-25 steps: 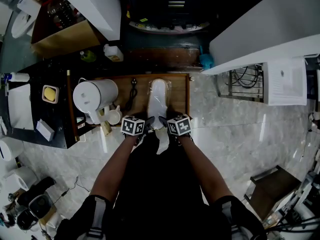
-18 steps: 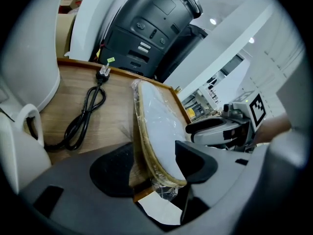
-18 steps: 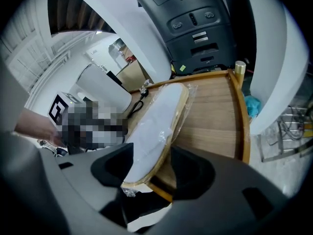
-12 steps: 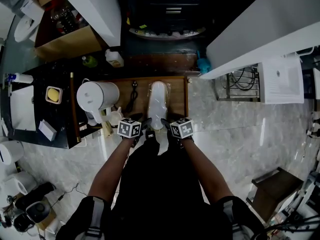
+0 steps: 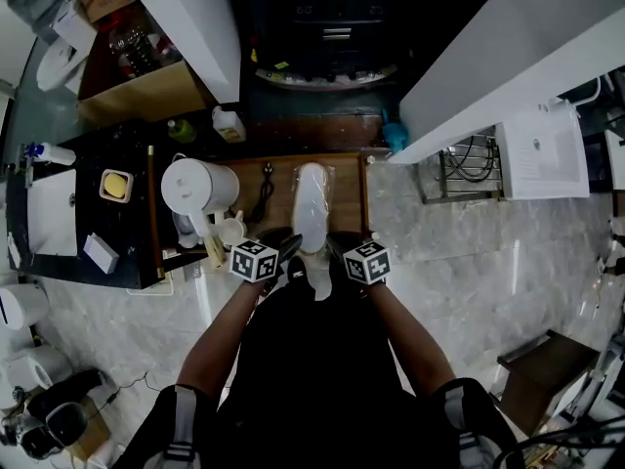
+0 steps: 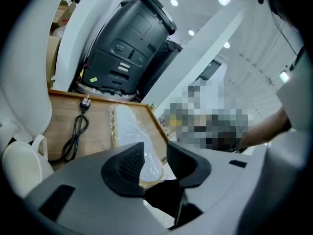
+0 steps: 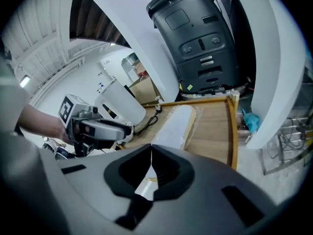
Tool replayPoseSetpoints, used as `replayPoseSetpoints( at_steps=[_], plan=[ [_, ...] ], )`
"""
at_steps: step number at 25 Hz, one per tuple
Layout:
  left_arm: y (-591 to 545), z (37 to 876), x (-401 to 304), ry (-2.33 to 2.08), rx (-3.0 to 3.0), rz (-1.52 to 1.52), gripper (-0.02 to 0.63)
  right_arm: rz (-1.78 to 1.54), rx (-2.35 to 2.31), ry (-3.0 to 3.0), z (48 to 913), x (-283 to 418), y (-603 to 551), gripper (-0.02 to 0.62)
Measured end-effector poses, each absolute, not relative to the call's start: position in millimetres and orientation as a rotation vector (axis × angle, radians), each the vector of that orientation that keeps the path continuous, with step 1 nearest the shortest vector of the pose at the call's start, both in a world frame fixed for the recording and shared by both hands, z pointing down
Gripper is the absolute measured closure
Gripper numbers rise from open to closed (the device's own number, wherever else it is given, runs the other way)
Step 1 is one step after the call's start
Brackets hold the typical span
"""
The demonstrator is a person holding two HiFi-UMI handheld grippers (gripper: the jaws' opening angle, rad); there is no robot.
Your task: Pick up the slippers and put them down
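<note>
Right gripper view: my right gripper's (image 7: 151, 153) ribbed black pads, just closed together, pinch the clear crinkled wrap of the flat white slippers (image 7: 178, 124). My left gripper (image 6: 156, 156), jaws just closing, clamps their rounded near end, beyond the rimmed wooden tray (image 7: 215, 131).

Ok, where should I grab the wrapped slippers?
Take the slippers by the near narrow end, coming from the person's side. The flat pack lies lengthwise away from there, and that end seems to stick out past the wooden tray's front edge.
</note>
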State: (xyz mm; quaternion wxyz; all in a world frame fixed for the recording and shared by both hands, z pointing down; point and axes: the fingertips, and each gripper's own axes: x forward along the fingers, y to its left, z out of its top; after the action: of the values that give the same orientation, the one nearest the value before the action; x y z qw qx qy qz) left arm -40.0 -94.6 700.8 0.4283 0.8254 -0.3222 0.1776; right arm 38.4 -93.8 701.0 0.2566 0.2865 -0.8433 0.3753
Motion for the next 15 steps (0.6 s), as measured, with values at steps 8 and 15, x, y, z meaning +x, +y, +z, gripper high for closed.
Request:
replayPoseSetpoints(
  at_steps=[8, 15],
  plan=[
    [-76.2, 654.4, -32.3, -0.737, 2.157, 0.312, 0.579, 0.989, 0.72, -2.426, 663.5, 29.8, -68.5, 0.588],
    [-56.5, 624.4, -33.0, -0.689, 2.216, 0.254, 0.594, 0.904, 0.677, -2.476, 637.8, 29.4, -46.4, 0.588]
  ],
)
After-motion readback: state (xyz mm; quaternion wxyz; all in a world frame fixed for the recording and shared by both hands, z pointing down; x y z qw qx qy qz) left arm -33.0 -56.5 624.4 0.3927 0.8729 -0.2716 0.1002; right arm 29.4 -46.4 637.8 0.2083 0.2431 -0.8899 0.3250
